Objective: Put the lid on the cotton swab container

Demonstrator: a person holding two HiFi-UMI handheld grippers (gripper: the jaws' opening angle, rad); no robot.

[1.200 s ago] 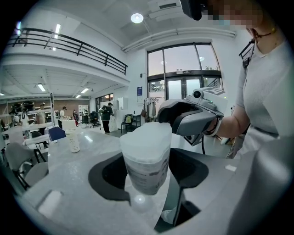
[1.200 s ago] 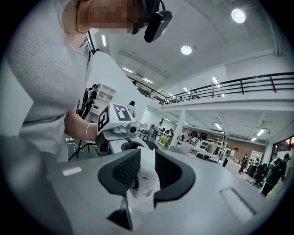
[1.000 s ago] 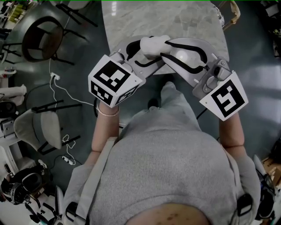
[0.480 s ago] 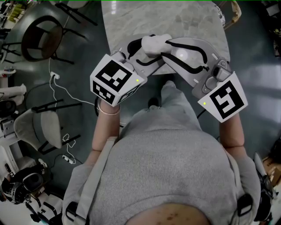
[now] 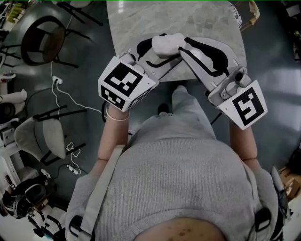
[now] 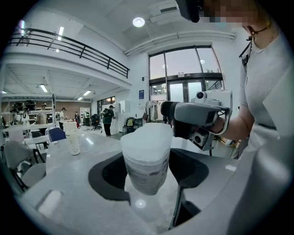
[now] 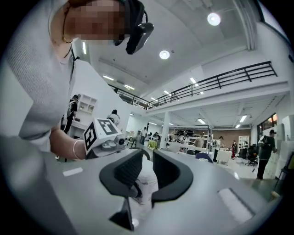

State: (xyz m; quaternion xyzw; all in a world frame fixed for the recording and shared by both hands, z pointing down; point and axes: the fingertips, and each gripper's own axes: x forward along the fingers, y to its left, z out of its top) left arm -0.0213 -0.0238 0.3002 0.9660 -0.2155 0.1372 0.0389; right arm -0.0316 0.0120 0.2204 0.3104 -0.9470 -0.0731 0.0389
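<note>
White-lidded cotton swab container (image 6: 146, 170), contents hidden, is clamped in the left gripper (image 5: 161, 46) above the marble table (image 5: 136, 21), while the right gripper (image 7: 148, 158), jaws just narrowing, clasps nothing in a bright galleried hall.

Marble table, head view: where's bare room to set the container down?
Bare: the far stretch of the marble table, from its left edge to the small object at the far right corner. Crowded: the near edge, where the cotton swab container hangs.
</note>
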